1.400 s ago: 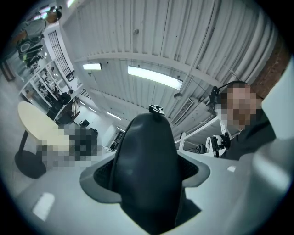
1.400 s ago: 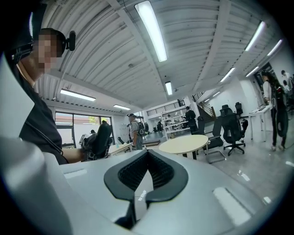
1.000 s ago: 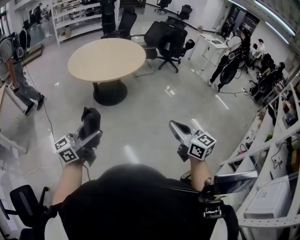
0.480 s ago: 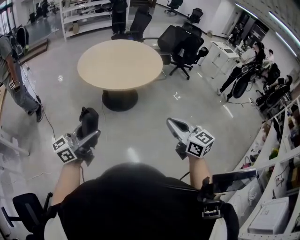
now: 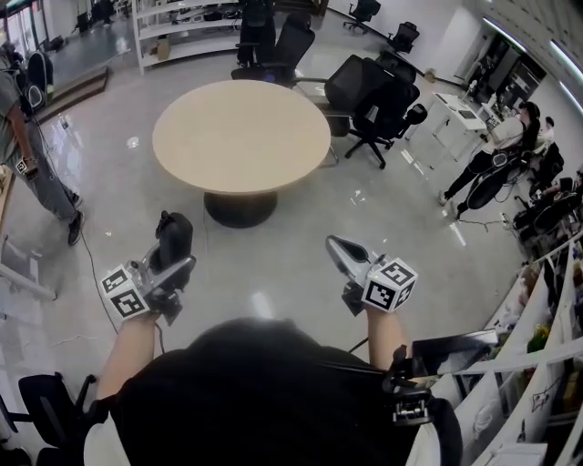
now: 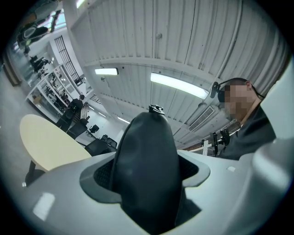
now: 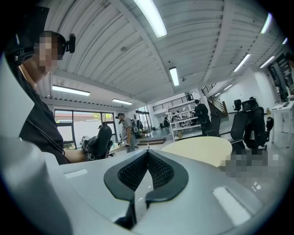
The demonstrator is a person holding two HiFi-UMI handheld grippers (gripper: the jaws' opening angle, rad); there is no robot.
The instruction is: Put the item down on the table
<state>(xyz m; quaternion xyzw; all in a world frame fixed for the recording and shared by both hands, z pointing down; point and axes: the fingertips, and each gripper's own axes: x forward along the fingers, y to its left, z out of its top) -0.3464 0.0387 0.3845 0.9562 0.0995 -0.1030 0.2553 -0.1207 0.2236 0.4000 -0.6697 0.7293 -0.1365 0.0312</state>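
My left gripper [image 5: 170, 248] is shut on a black, rounded soft item [image 5: 175, 231] that stands up between its jaws. In the left gripper view the item [image 6: 147, 170] fills the gap between the grey pads, a small black knob at its top. My right gripper [image 5: 337, 248] is held level at the right, its ribbed pads [image 7: 133, 170] meeting at the tip with nothing between them. The round beige table [image 5: 241, 136] on a dark pedestal stands ahead on the grey floor, apart from both grippers. The table [image 7: 202, 149] also shows in the right gripper view.
Black office chairs [image 5: 373, 91] crowd the table's far right side. A person [image 5: 27, 136] walks at the left edge, another [image 5: 496, 155] stands by a white desk [image 5: 460, 114] at the right. Shelving [image 5: 547, 346] lines the right wall and a rack [image 5: 182, 23] stands at the back.
The round table has drawn nearer and shifted towards the middle of the head view. Both grippers keep their pose and the left one still holds the black item.
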